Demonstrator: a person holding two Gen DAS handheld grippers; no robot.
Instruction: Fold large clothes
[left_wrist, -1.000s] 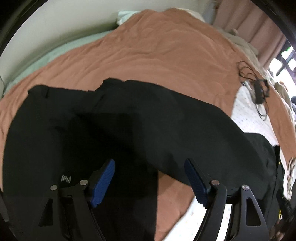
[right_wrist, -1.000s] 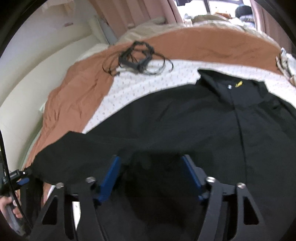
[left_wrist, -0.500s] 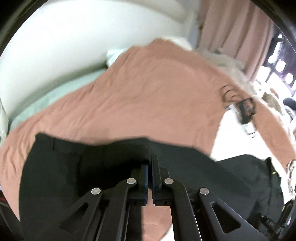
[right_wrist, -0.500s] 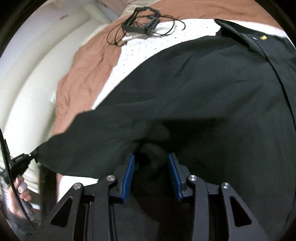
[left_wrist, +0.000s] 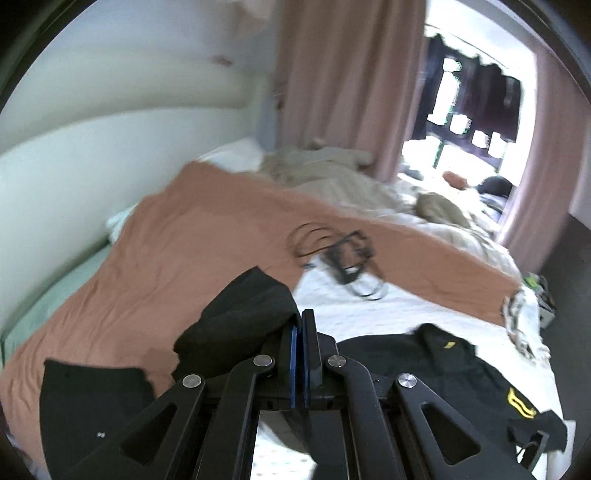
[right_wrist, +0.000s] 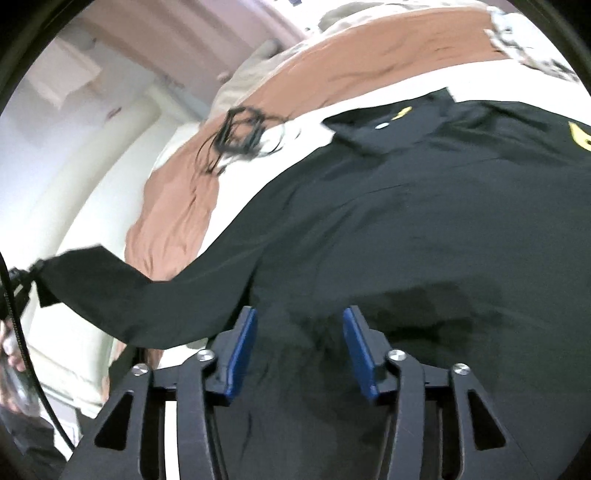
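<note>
A large black shirt (right_wrist: 406, 229) with yellow marks lies across a white patterned sheet (right_wrist: 258, 166) on the bed. My left gripper (left_wrist: 301, 321) is shut on the shirt's sleeve (left_wrist: 243, 317) and holds it bunched and lifted above the bed. The shirt's collar and body also show in the left wrist view (left_wrist: 443, 354). My right gripper (right_wrist: 299, 325) is partly open, its blue pads (right_wrist: 242, 347) either side of a fold of the shirt's body. The lifted sleeve (right_wrist: 110, 291) stretches to the left in the right wrist view.
A rust-brown blanket (left_wrist: 184, 258) covers the bed. A tangle of black cable with a small device (left_wrist: 343, 254) lies on it. Beige bedding (left_wrist: 351, 184) is piled near pink curtains (left_wrist: 332, 74). A wall (left_wrist: 74, 147) runs along the bed's far side.
My left gripper shut on the sleeve and lifted it up and rightward. My right gripper closed in around a fold of the shirt's body, then widened a little.
</note>
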